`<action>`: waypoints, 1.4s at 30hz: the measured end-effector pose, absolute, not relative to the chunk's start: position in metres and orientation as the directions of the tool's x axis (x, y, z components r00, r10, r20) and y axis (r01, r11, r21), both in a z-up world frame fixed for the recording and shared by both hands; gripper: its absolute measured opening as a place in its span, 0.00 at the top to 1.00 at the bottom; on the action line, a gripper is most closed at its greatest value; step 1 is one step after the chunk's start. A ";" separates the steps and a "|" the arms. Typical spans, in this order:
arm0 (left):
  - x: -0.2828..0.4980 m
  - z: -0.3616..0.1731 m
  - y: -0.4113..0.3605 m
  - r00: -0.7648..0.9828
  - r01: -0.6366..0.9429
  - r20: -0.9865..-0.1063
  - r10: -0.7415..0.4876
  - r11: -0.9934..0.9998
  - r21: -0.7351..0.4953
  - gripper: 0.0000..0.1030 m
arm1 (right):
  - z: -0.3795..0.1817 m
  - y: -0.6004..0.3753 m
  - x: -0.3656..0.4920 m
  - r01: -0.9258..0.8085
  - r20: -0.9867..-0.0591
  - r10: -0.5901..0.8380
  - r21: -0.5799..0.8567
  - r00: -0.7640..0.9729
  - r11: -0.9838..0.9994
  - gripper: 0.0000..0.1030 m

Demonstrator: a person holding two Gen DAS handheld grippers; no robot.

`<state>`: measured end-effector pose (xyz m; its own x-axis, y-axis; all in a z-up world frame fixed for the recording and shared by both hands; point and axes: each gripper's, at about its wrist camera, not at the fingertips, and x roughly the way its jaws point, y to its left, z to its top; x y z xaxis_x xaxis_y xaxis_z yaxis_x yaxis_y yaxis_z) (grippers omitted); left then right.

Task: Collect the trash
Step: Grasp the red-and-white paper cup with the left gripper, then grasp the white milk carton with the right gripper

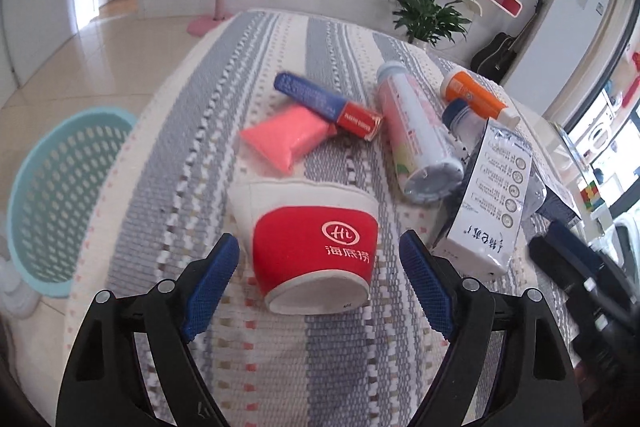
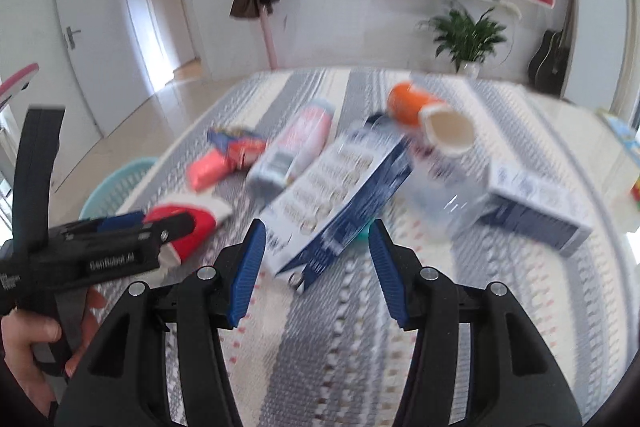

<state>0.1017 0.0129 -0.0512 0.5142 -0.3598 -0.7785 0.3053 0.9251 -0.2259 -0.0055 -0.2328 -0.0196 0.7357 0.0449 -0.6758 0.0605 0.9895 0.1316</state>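
**A:** Panel one, left wrist view. What do the jaws show?

**B:** The left gripper (image 1: 319,281) stands with its blue pads wide apart, straddling the red-and-white paper cup (image 1: 310,247), which lies on its side near the table's near edge. The pads flank the cup without pressing on it; nothing is gripped.

**A:** And the second panel?

**B:** The right gripper (image 2: 316,273) has its jaws partly apart, framing the near end of a blue-and-white carton (image 2: 340,199) that lies flat. The picture is blurred, but a gap shows on both sides, so the carton appears not yet clamped.

**A:** Moving outward, what else lies on the striped table cover (image 1: 256,359)?

**B:** Beyond the cup: a pink pouch (image 1: 286,141), with a blue-and-red box (image 1: 328,105) resting across its far end; a tall pale bottle (image 1: 416,135) on its side; an orange bottle (image 1: 474,95) toward the far right corner; a clear plastic bottle (image 2: 448,183); and a second carton (image 2: 536,207) by the right edge.

**A:** Where does the trash go?

**B:** Presumably into the teal basket (image 1: 60,195) on the floor just off the table's left edge. Its visible interior looks empty.

**A:** Progress, then?

**B:** Judged early: every visible item lies on the table, none is seen in the basket, and both grippers are poised for a first grasp.
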 end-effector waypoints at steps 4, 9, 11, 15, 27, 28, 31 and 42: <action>0.106 -0.060 0.018 0.489 0.294 -0.789 -0.373 0.921 -0.254 0.34 | -0.033 -0.216 -0.002 0.041 -0.701 0.050 0.113 0.712 0.993 0.51; 0.100 -0.057 0.018 0.499 0.303 -0.780 -0.378 0.919 -0.252 0.35 | -0.036 -0.220 -0.006 0.056 -0.715 0.028 0.094 0.699 0.994 0.53; 0.095 -0.051 0.018 0.507 0.319 -0.763 -0.402 0.909 -0.267 0.35 | -0.035 -0.229 -0.009 0.069 -0.717 0.021 0.096 0.697 0.993 0.62; 0.087 -0.041 0.018 0.527 0.346 -0.733 -0.429 0.897 -0.276 0.35 | -0.032 -0.266 -0.022 0.164 -0.719 -0.038 0.107 0.694 0.981 0.63; 0.084 -0.022 0.042 0.595 0.312 -0.667 -0.448 0.894 -0.322 0.35 | 0.000 -0.248 0.003 0.213 -0.676 -0.048 0.164 0.735 0.963 0.40; 0.084 -0.020 0.046 0.602 0.307 -0.663 -0.444 0.896 -0.321 0.35 | -0.001 -0.243 0.010 0.234 -0.676 -0.065 0.162 0.734 0.959 0.31; 0.084 -0.013 0.055 0.633 0.293 -0.653 -0.417 0.909 -0.297 0.35 | -0.008 -0.234 0.027 0.282 -0.701 -0.101 0.149 0.706 0.948 0.31; 0.080 0.000 0.085 0.662 0.273 -0.627 -0.412 0.911 -0.310 0.35 | -0.042 -0.231 0.067 0.432 -0.795 -0.185 0.106 0.578 0.896 0.31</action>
